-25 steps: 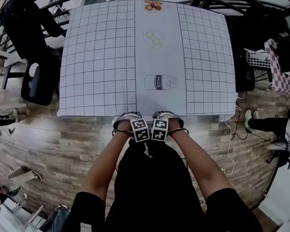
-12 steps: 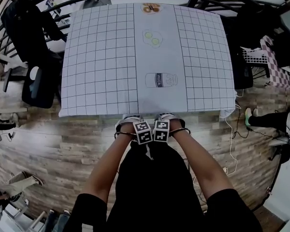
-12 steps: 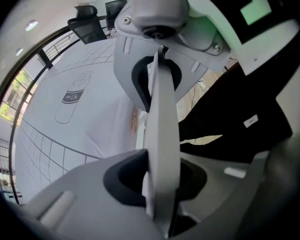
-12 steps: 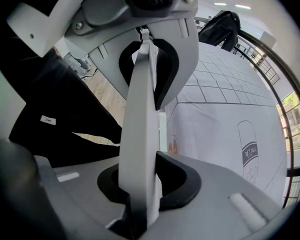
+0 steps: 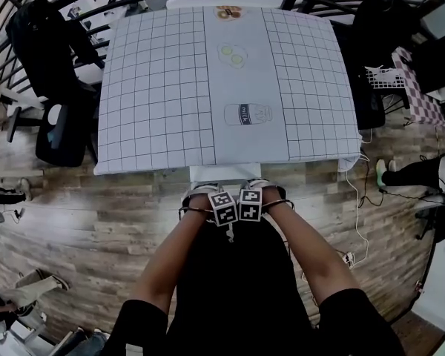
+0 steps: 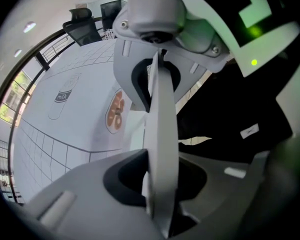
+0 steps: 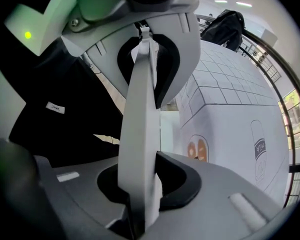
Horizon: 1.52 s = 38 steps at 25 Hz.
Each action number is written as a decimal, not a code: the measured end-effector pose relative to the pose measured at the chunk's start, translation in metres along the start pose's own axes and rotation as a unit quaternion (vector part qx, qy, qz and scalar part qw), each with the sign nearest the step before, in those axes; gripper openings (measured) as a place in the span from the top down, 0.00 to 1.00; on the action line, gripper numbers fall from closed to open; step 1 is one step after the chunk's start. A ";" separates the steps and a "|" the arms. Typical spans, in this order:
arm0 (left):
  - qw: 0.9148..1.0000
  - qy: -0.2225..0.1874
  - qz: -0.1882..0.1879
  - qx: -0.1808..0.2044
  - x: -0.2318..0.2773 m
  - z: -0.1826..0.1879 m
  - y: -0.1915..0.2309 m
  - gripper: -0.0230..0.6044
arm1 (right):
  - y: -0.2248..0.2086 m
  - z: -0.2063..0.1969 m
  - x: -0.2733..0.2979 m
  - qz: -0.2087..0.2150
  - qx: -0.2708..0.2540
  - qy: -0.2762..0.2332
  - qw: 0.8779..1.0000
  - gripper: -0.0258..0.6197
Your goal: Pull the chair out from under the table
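Observation:
A white chair shows as a pale strip between the table's near edge and my hands. The table wears a white grid cloth printed with a milk bottle. My left gripper and right gripper sit side by side, pointing down, on the chair's back. In the left gripper view the thin white chair back runs between the jaws, which are shut on it. The right gripper view shows the same white chair back clamped between its jaws. The rest of the chair is hidden by my arms and body.
A black office chair draped with a jacket stands left of the table. Another dark chair, a white wire basket and a checked cloth are on the right. Cables trail over the wooden floor at right.
Both grippers have drawn back from the table toward my body with the chair back in them. A white strip of chair now shows beyond the table's edge.

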<state>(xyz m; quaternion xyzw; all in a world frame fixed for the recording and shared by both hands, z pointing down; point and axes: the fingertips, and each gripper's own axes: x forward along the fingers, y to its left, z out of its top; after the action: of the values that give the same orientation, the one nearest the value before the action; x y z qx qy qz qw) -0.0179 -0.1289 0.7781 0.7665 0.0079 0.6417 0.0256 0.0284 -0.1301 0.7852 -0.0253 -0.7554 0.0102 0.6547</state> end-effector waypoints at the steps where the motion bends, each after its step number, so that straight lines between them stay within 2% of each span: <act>1: 1.000 -0.002 -0.001 -0.001 -0.001 -0.001 -0.005 0.83 | 0.005 0.001 0.000 0.001 0.002 -0.001 1.000 0.84; 6: 1.000 -0.002 -0.003 0.017 -0.001 -0.005 -0.030 0.83 | 0.031 0.005 0.001 0.010 0.017 -0.002 1.000 0.84; 9: 1.000 -0.005 -0.002 0.016 -0.002 -0.008 -0.041 0.83 | 0.042 0.007 0.002 0.003 0.023 -0.006 1.000 0.84; 12: 1.000 -0.005 -0.010 0.020 0.000 -0.009 -0.060 0.83 | 0.062 0.008 0.003 0.014 0.029 -0.011 0.999 0.84; 18: 1.000 -0.020 -0.003 -0.004 0.002 -0.010 -0.088 0.82 | 0.088 0.008 0.007 0.009 0.029 -0.010 0.999 0.83; 22: 1.000 -0.017 -0.012 -0.009 0.000 -0.010 -0.076 0.82 | 0.075 0.009 0.005 0.014 0.022 -0.012 1.000 0.83; 25: 0.999 -0.021 -0.019 -0.019 -0.014 -0.008 -0.101 0.82 | 0.099 0.012 -0.007 0.016 0.023 -0.019 0.999 0.83; 29: 0.999 -0.019 -0.009 -0.027 -0.034 -0.013 -0.120 0.82 | 0.119 0.023 -0.023 0.012 0.024 -0.024 0.999 0.83; 32: 0.999 -0.016 0.013 -0.024 -0.014 -0.019 -0.136 0.82 | 0.135 0.021 -0.001 -0.004 0.025 -0.023 0.999 0.83; 35: 0.999 -0.019 0.028 -0.015 0.007 -0.022 -0.130 0.82 | 0.130 0.016 0.018 -0.015 0.044 -0.019 0.999 0.83; 38: 0.999 -0.018 0.021 -0.021 0.006 -0.019 -0.114 0.82 | 0.115 0.013 0.016 -0.005 0.052 -0.018 0.999 0.83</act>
<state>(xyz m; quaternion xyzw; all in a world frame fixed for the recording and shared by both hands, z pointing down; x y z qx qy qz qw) -0.0328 -0.0142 0.7817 0.7770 -0.0224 0.6285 0.0279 0.0157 -0.0143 0.7931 0.0124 -0.7654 0.0463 0.6418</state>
